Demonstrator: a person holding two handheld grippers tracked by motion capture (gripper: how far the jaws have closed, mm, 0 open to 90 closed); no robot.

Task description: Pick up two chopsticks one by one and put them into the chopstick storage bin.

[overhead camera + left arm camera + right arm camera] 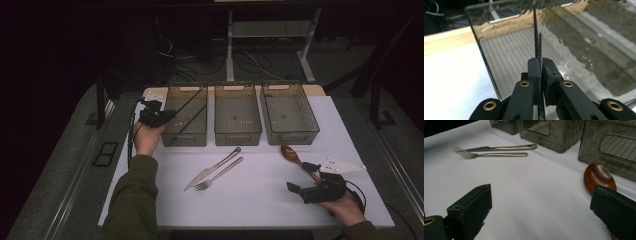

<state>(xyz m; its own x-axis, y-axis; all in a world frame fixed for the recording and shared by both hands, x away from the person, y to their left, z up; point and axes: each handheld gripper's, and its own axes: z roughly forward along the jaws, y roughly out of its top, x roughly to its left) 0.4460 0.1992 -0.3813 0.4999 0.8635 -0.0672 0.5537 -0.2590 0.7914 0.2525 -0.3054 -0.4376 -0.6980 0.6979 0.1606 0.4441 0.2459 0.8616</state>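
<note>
- A thin black chopstick (535,30) was clamped between the closed jaws of the left gripper (541,68), with a second thin black stick just beside it.
- In the high view, the chopstick (186,103) slanted up from the left gripper (159,118) across the leftmost bin (171,139), one of three smoky see-through bins in a row at the far side of the white table (260,200).
- The middle bin (237,137) and the right bin (292,137) stood just beside it.
- A knife (212,168) and a fork (218,174) lay side by side near the table's middle, in front of the bins.
- A brown wooden spoon (599,176) lay in front of the right bin, its bowl just beyond one jaw of the right gripper (541,202).
- The right gripper (305,180) rested low over the table with its jaws wide apart and nothing between them.
</note>
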